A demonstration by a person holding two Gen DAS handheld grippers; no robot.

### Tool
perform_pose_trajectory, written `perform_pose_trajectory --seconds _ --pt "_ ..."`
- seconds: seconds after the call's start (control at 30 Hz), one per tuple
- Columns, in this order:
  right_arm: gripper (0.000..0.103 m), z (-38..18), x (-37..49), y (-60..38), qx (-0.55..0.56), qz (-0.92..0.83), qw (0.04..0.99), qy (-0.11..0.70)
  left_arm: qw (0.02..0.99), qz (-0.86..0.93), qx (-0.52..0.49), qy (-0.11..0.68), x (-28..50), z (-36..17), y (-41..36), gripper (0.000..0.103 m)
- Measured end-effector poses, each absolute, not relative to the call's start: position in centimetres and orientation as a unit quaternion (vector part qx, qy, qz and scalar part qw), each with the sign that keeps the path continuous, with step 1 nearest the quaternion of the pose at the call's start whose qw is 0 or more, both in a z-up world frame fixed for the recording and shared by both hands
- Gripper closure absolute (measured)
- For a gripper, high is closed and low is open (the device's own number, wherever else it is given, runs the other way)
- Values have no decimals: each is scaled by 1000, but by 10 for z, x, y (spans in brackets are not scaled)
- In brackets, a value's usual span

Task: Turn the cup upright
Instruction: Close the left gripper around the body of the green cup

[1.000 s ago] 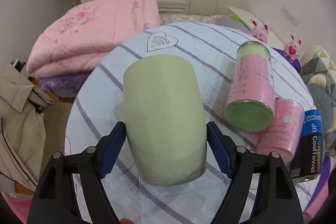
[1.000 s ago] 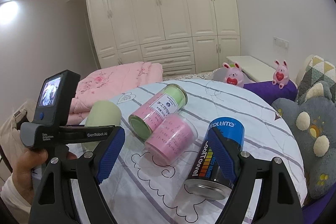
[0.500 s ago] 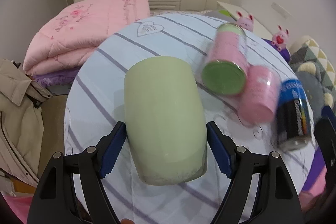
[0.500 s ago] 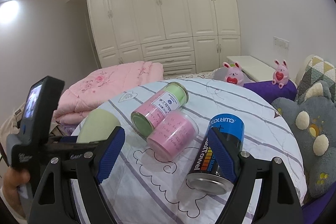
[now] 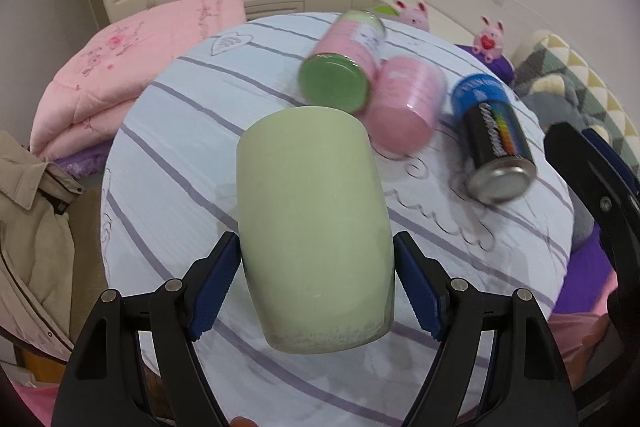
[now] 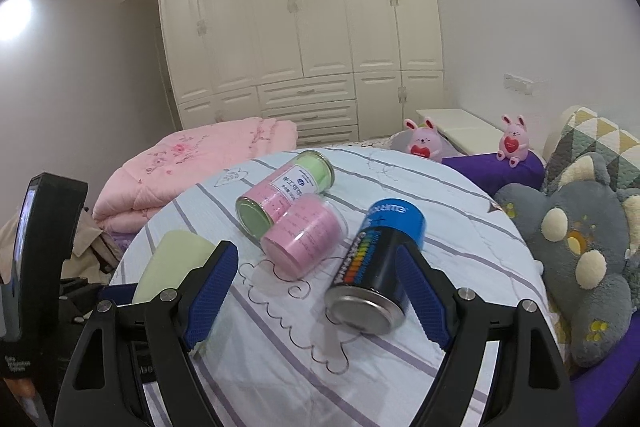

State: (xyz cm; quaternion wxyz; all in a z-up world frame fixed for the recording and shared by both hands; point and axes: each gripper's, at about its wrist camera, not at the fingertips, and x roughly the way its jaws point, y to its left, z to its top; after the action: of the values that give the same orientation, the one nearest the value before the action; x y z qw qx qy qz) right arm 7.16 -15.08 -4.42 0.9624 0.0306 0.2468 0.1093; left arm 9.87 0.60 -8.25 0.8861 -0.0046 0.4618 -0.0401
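A pale green cup (image 5: 312, 223) is held between the blue pads of my left gripper (image 5: 316, 287), lifted above the round table, its far end pointing away from the camera. The cup also shows at the lower left of the right wrist view (image 6: 172, 267), tilted, with the left gripper's black body beside it. My right gripper (image 6: 316, 303) is open and empty, hovering over the table's near edge, its right pad close to a black and blue can (image 6: 376, 267). The cup's opening is hidden.
On the striped tablecloth (image 5: 180, 131) lie a pink canister with a green lid (image 5: 340, 67), a pink cup on its side (image 5: 404, 111) and the can (image 5: 492, 143). A folded pink quilt (image 5: 120, 67) and plush toys (image 6: 580, 247) surround the table.
My left gripper has carried the green cup back and leftward while turning right, so the canisters have slid up and away in its view. The right gripper has barely moved.
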Motion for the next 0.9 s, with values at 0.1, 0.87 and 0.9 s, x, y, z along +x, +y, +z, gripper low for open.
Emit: perform_pose_trajectory --seconds 0.1,0.87,0.9 --pt "21 -43 67 -157 34 106 963 246 886 -47 0 461 90 -83 -2 24" --pt "21 -42 51 -173 41 95 966 239 886 -59 36 458 67 -84 -26 17" --pt "21 -42 51 -173 40 95 966 239 886 -60 34 459 66 -83 -25 16"
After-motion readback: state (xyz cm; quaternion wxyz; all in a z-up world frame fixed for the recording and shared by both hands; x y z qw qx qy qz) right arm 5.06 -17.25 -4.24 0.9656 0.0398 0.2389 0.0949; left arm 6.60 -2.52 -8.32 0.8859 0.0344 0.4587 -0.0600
